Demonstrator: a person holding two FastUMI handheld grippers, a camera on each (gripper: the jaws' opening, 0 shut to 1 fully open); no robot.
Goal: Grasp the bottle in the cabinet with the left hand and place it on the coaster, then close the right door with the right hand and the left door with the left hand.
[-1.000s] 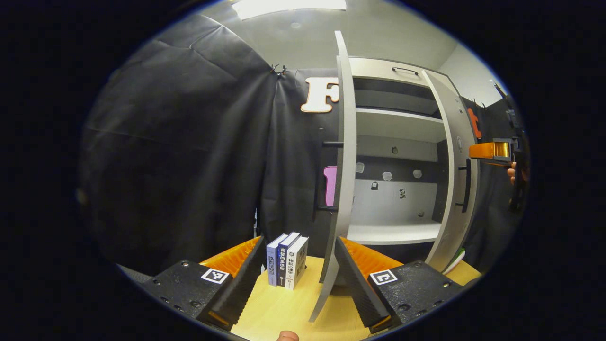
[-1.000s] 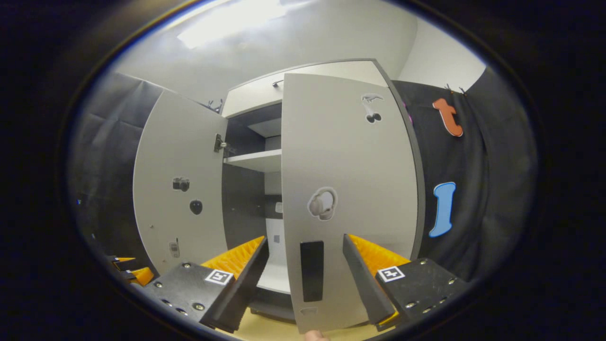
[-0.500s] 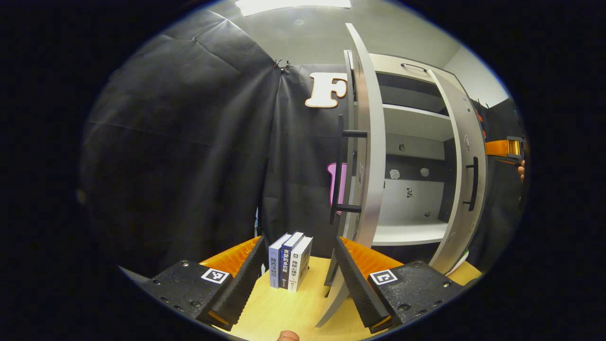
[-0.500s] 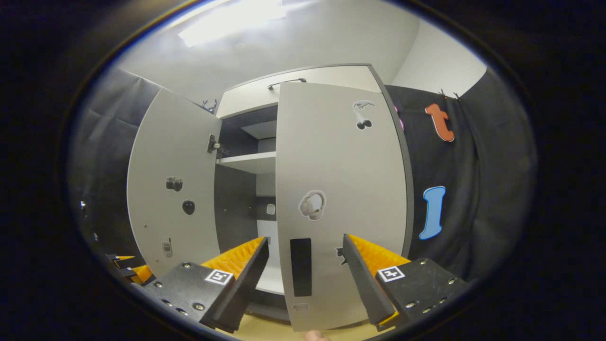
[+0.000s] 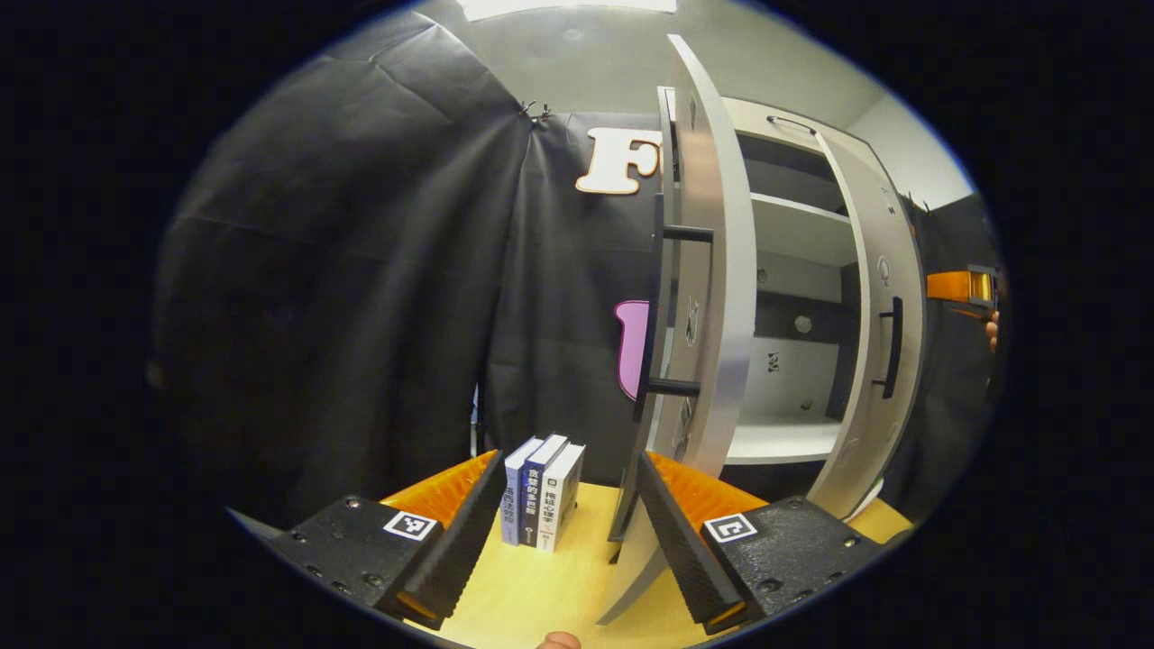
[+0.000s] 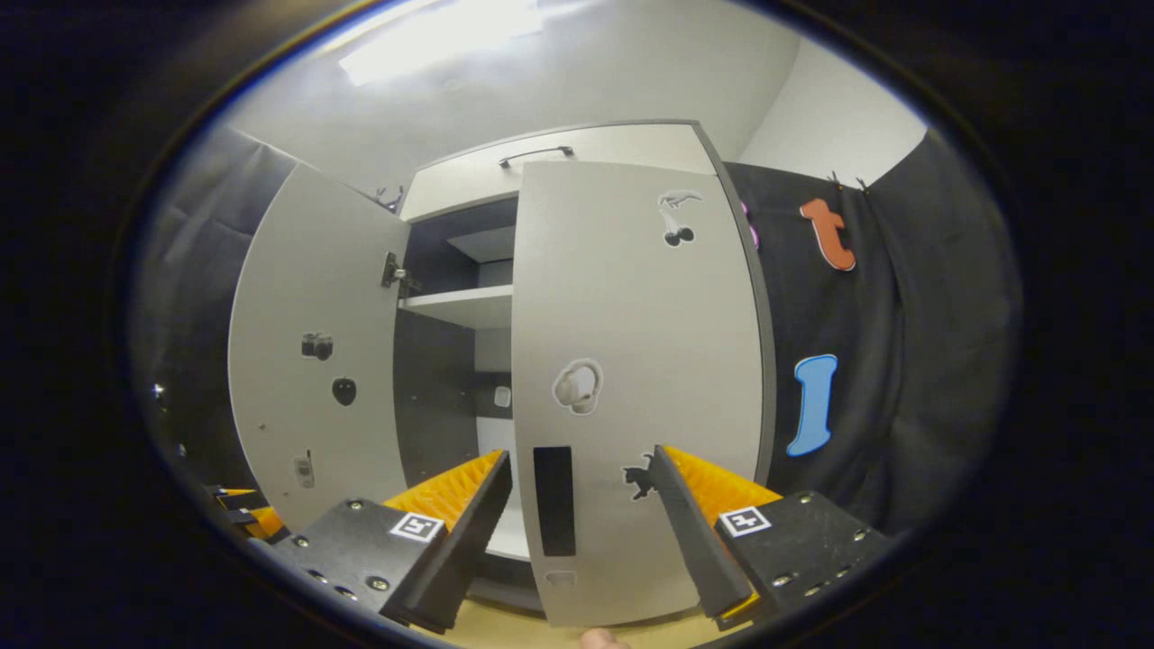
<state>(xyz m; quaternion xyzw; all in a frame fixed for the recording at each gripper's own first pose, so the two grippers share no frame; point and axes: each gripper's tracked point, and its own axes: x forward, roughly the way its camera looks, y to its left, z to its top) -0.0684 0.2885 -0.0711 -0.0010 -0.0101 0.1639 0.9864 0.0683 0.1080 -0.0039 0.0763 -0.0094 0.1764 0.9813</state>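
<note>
Both grippers stand wide open and hold nothing. Left gripper (image 5: 568,527) hangs low over the wooden table (image 5: 541,595), its fingers straddling the bottom edge of the left door (image 5: 712,270), which shows almost edge-on with its black handle (image 5: 663,306) on the outer face. Whether a finger touches that door is hard to tell. Right gripper (image 6: 581,532) faces the outer face of the right door (image 6: 631,361), close in front of it; contact cannot be made out here either.

Neither door is shut: the right door sits partly closed and the left one stands well open, so both closings look unfinished. The cabinet (image 5: 793,306) shelves in sight are bare, which suggests the bottle is already out.

Risks from here, as I judge them:
- A push low on the left door, near its free corner, could let the finger slide off the edge rather than swing the panel.
- The books (image 5: 539,496) stand just beside that door's foot; a sideways sweep of the left gripper could knock them over.
- If both doors swing at once, their edges could meet out of order and one may stay ajar.
- A push off to one side on the right door could let the open fingers skate across its smooth face.

Bottle and coaster cannot be located from these views. The other gripper (image 5: 956,287) is only an orange sliver at the far right of the left gripper view, with a bit of hand beside it.
</note>
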